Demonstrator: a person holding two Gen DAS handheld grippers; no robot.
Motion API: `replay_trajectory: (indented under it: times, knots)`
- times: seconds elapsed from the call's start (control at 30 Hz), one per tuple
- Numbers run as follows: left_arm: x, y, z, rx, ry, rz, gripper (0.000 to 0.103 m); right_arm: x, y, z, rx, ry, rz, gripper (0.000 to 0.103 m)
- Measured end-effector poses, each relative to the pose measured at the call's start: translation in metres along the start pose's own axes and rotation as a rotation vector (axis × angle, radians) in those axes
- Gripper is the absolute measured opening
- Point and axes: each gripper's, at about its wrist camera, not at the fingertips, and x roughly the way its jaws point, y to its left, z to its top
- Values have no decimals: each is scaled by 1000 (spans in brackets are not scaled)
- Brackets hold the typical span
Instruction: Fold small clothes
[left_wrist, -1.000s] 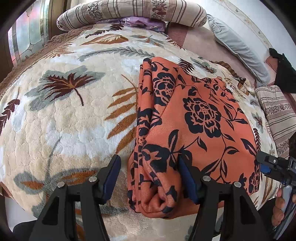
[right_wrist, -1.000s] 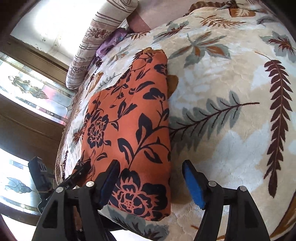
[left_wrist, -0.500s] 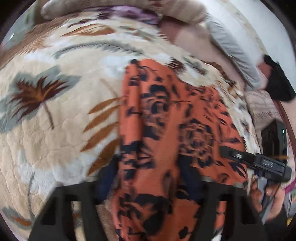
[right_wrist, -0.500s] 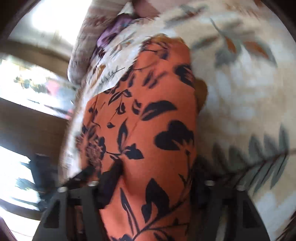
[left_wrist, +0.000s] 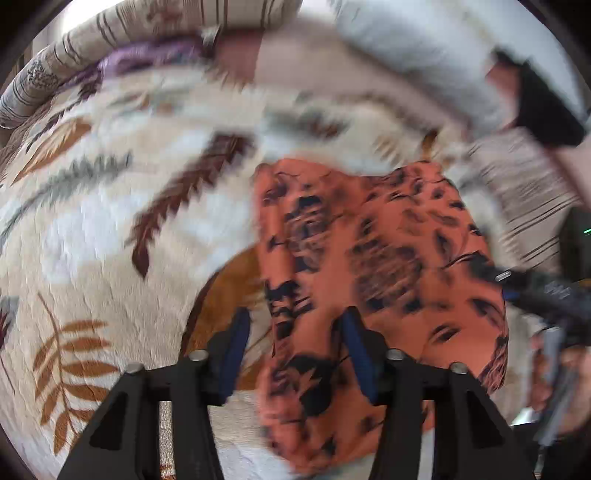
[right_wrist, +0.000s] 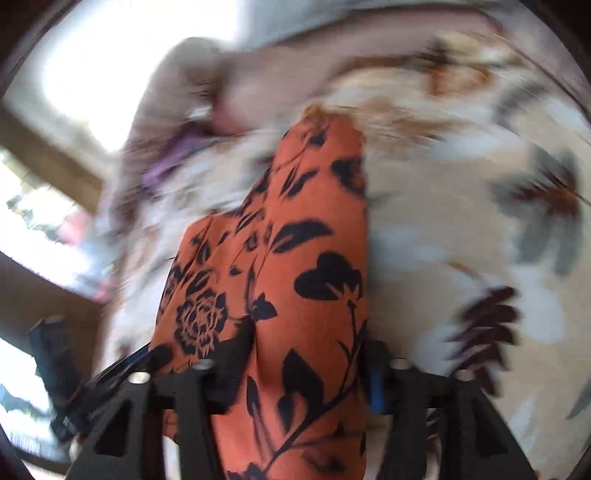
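On the leaf-print bed blanket (left_wrist: 110, 258) lies the folded orange floral garment (left_wrist: 369, 258). Both jaws have just been opening: left hand-held gripper (left_wrist: 295, 350) straddles its edge, right hand-held gripper (right_wrist: 310, 362) its end, neither visibly pinching. Next probably comes pulling clear, then smoothing.

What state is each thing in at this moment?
Orange floral garment: folded into a narrow bundle, lying on the leaf-print blanket.
Left gripper: jaws just reopened; they straddle the garment's near edge, one pad on blanket.
Right gripper: jaws just reopened, cloth between them; grip unclear.
Striped pillow: lying at the bed's head.
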Motion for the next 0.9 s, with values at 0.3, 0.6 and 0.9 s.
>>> replay_trajectory:
  times: [0.3, 0.6, 0.9]
  knots:
    - [-46, 15, -41, -22, -148, 77, 74, -69, 24, -58, -51, -237, 188, 80]
    - [-77, 16, -55, -47, -167, 126, 77, -68, 58, -82, -113, -207, 150, 91]
    - [-130, -19, -95, 17, -246, 166, 86, -100, 61, -151, -152, -182, -91, 92]
